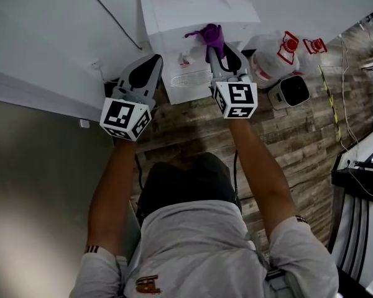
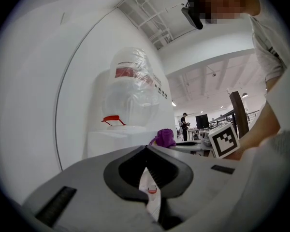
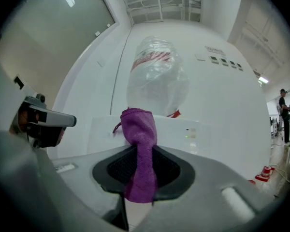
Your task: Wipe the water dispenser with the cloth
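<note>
Cloth [image 3: 140,129], purple and bunched, pinched by right gripper [image 3: 137,151].

Flat, dim indoor light casts soft shadows; the water dispenser [image 1: 193,17] is the brightest surface in the head view, and ceiling lamps [image 2: 174,103] glow far back in the left gripper view. Both gripper views bow into black round edges, the near cloth [image 3: 141,144] slightly soft.

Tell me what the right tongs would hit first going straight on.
The purple cloth clamped in the right tongs would likely touch the water dispenser first, just below the bottle; depth unclear.
</note>
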Demonstrator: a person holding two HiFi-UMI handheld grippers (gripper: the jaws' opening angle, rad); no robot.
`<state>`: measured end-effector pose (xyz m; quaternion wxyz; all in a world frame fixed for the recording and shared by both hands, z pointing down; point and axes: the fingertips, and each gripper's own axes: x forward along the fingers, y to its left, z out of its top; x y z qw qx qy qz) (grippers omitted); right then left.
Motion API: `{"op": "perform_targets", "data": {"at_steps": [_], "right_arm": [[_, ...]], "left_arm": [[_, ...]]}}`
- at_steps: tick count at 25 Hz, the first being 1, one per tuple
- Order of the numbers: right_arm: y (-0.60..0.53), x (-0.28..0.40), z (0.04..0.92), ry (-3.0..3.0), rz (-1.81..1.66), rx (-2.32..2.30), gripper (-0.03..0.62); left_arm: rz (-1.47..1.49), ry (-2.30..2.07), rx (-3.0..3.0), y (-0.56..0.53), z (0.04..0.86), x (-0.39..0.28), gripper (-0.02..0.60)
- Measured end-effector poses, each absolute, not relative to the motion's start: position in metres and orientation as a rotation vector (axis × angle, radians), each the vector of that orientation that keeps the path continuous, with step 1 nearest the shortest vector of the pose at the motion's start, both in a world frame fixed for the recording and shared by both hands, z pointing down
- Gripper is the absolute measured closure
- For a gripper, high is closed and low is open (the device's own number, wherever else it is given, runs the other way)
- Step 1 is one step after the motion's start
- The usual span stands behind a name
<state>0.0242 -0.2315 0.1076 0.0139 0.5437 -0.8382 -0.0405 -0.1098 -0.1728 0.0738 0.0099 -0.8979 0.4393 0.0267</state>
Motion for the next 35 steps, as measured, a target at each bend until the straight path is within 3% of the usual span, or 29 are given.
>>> {"op": "perform_targets", "data": {"at_steps": [22,27,35], "right_arm": [[-0.258,0.160,0.108,-2.432,-0.079,1.987,0.499],[-0.236,0.146,0.095,-2.479,-0.129,1.969,0.499],[-0.182,0.051,0.095,-2.710,-0.081,1.819,0.499]], "left_arm": [[0.057,1.408,-2.802,-0.170,0.093,-0.112,0.583],[0.062,1.424,-2.798,-0.169,0.095,-0.116,0.583],[0.059,1.461,-2.790,-0.167,0.111,-0.123,0.583]]}}
